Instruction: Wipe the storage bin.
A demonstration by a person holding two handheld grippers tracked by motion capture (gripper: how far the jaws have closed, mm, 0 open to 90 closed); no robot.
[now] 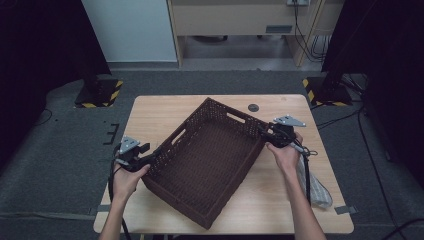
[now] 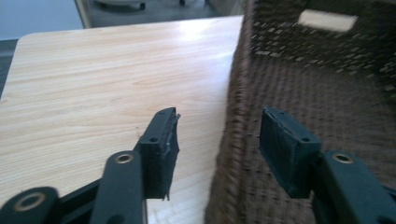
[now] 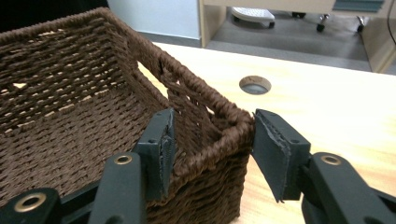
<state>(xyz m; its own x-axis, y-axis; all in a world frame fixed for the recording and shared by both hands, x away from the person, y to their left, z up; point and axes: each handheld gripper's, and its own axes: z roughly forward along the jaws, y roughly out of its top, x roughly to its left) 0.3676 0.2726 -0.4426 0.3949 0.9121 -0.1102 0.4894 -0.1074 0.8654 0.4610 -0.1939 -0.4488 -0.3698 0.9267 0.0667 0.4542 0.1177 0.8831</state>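
A dark brown woven basket lies slanted across the wooden table, and nothing shows inside it. My left gripper sits at the basket's left wall. In the left gripper view, my left gripper straddles that wall, one jaw outside over the table and one inside. Both pads stand off the weave, so it is open. My right gripper is at the far right corner. In the right gripper view, my right gripper has both pads against the corner rim, shut on it.
A round cable hole is in the tabletop beyond the basket. A grey cloth hangs at the table's right edge beside the right forearm. Two stand bases with yellow-black stripes rest on the floor past the far corners.
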